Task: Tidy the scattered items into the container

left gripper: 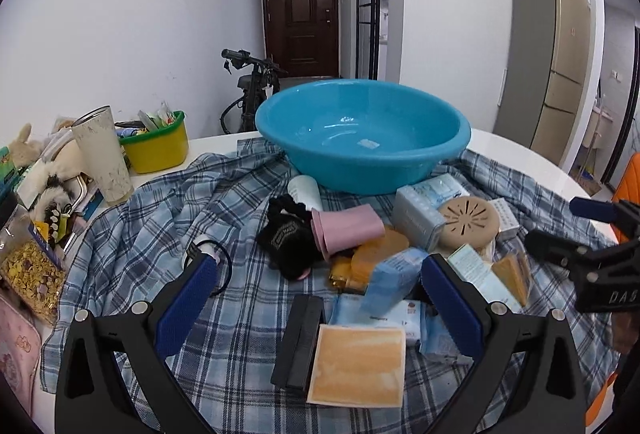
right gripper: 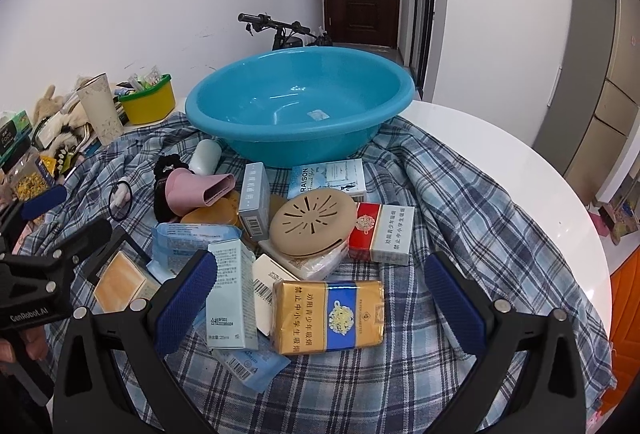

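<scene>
At the far middle of the cloth-covered surface (right gripper: 500, 137), the blue basin (right gripper: 300, 105) sits empty, so the tidying appears to be at its very start: no item has gone in. Scattered just in front of it on the plaid cloth (right gripper: 460, 201) lie a pink tube (right gripper: 198, 189), a black scrunchie (left gripper: 286, 238), a round tan lid (right gripper: 312, 224), a red-and-white cigarette pack (right gripper: 382, 232), several pale blue boxes and, nearest, a gold cigarette pack (right gripper: 328, 316). The right gripper (right gripper: 320, 298) hangs spread wide, holding nothing, its jaws straddling the gold pack, though whether they reach its level cannot be told. The left gripper (left gripper: 318, 298), at the near left of the pile, is likewise spread and empty above an orange-faced compact (left gripper: 356, 366) and a black case (left gripper: 298, 340). By appearances, the next move is a descent and squeeze on one item, then a lift over the basin's rim.
</scene>
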`<control>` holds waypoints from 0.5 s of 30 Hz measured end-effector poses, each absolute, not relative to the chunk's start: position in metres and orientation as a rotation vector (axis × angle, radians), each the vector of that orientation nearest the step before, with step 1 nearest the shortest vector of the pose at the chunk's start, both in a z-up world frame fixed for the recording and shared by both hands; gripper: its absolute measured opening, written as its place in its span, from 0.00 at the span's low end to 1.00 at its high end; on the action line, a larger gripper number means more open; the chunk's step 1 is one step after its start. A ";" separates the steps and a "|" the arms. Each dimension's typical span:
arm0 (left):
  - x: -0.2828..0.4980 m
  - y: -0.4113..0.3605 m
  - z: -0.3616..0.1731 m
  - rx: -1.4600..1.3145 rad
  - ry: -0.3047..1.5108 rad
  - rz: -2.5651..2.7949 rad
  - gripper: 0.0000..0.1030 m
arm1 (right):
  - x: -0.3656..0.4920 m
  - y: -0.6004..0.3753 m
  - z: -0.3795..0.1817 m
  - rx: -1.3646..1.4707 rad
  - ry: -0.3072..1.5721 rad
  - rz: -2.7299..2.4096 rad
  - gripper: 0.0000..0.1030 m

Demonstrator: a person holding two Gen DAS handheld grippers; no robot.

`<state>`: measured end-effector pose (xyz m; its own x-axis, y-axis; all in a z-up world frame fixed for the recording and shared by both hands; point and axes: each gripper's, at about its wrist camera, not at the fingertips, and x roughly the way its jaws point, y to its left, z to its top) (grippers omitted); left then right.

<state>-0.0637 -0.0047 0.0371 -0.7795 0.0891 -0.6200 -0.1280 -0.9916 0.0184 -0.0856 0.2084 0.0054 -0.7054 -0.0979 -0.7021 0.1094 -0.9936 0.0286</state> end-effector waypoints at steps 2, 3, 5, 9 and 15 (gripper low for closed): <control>-0.063 -0.003 0.035 -1.018 0.099 2.845 1.00 | -0.085 0.209 0.005 1.153 0.010 -2.801 1.00; -0.063 -0.003 0.033 -1.030 0.102 2.836 1.00 | -0.084 0.210 0.004 1.154 0.005 -2.800 1.00; -0.060 -0.001 0.031 -1.046 0.102 2.815 1.00 | -0.083 0.211 0.002 1.156 -0.001 -2.800 1.00; -0.051 0.006 0.025 -1.062 0.107 2.774 1.00 | -0.084 0.213 -0.002 1.176 -0.007 -2.795 1.00; -0.045 0.018 0.016 -1.104 0.090 2.686 1.00 | -0.083 0.214 -0.004 1.183 -0.014 -2.793 1.00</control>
<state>-0.0452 0.0184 0.0160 -0.6875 0.1927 -0.7001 -0.2389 -0.9705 -0.0325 -0.0834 0.2143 -0.0044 -0.6911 -0.1030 -0.7154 0.0959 -0.9941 0.0505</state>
